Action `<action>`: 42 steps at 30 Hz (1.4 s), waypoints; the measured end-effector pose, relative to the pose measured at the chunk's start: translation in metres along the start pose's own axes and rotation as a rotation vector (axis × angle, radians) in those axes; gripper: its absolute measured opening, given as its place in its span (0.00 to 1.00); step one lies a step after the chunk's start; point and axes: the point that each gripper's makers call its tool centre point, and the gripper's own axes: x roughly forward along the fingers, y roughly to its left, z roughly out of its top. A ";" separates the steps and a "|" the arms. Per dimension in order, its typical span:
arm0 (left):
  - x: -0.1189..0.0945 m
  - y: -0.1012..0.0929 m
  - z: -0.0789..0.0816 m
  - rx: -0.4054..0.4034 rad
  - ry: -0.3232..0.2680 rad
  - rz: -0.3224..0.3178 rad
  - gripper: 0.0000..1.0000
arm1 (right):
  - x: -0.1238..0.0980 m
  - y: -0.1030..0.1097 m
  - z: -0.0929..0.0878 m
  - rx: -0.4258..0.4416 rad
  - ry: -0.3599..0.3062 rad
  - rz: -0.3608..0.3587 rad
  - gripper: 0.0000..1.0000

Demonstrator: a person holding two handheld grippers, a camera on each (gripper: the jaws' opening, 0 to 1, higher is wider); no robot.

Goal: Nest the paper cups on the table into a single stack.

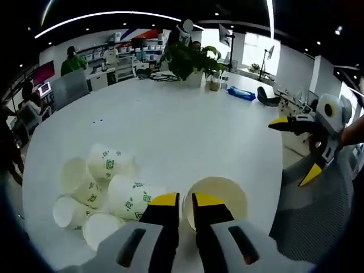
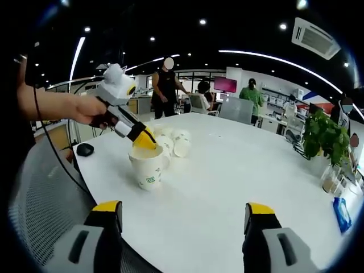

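Observation:
An upright white paper cup (image 1: 219, 190) with a green logo stands near the table's edge, also seen as the cup (image 2: 149, 168). My left gripper (image 1: 186, 200) is shut on its near rim, one jaw inside and one outside; the left gripper (image 2: 142, 139) comes down on it from the left, held by a hand. Several more cups (image 1: 99, 187) lie on their sides in a heap to the left of it, the same heap (image 2: 173, 142) just behind it. My right gripper (image 2: 184, 209) is wide open over the table with nothing in it, and the right gripper (image 1: 296, 149) hangs off to the right.
The big white table (image 1: 170, 131) stretches far ahead. A potted plant (image 1: 187, 60) and a blue pack (image 1: 242, 94) stand at its far end. A grey mesh chair (image 1: 318, 216) is by the near edge, and a black mouse (image 2: 85, 149) lies on the table. People sit and stand around.

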 end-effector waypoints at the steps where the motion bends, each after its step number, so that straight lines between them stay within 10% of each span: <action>1: 0.000 0.000 0.001 0.001 -0.002 -0.001 0.07 | 0.000 0.000 0.000 0.001 0.000 0.001 0.89; 42: -0.035 0.090 0.021 0.020 -0.051 0.162 0.25 | 0.001 0.001 0.002 0.014 -0.018 0.014 0.94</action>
